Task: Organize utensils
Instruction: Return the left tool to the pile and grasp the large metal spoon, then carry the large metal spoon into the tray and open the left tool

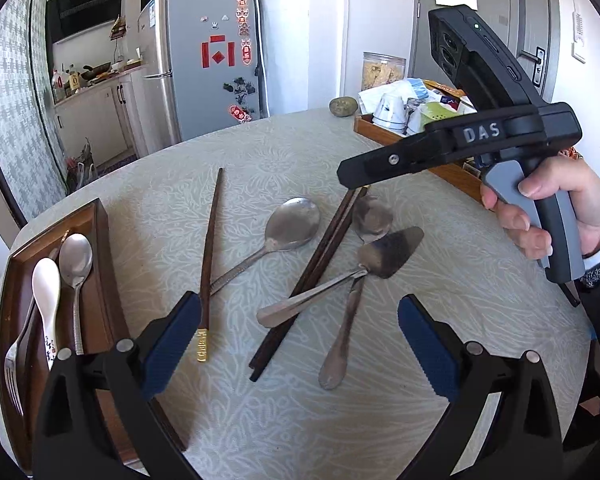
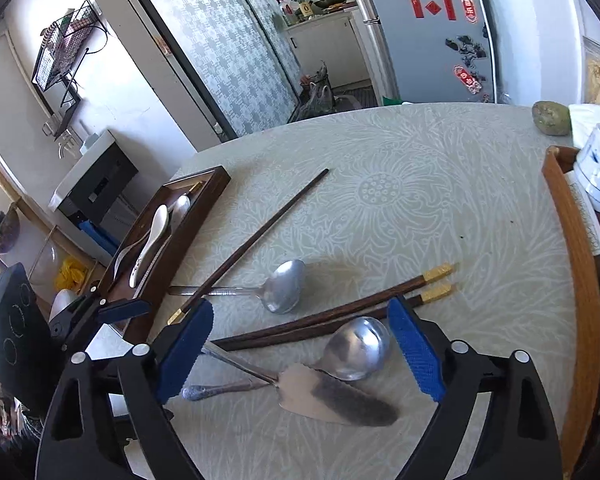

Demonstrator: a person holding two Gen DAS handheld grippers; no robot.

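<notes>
Loose utensils lie on the round table: a single chopstick (image 1: 212, 248), a large metal spoon (image 1: 288, 226), a pair of chopsticks (image 1: 312, 276), a cake server (image 1: 384, 252) and a smaller spoon (image 1: 370, 216). A dark wooden tray (image 1: 100, 240) at the left holds a white ceramic spoon (image 1: 48, 296), a metal spoon (image 1: 75, 260) and a fork (image 1: 14, 364). My left gripper (image 1: 300, 344) is open and empty above the near utensils. My right gripper (image 2: 300, 344) is open and empty over the chopstick pair (image 2: 340, 316), small spoon (image 2: 358, 348) and cake server (image 2: 332, 396).
A lighter wooden tray (image 1: 380, 132) with cups and packets stands at the table's far right. A green-brown stone (image 1: 343, 106) lies near it. A fridge and kitchen counter stand beyond the table. The dark tray (image 2: 216, 184) also shows in the right wrist view.
</notes>
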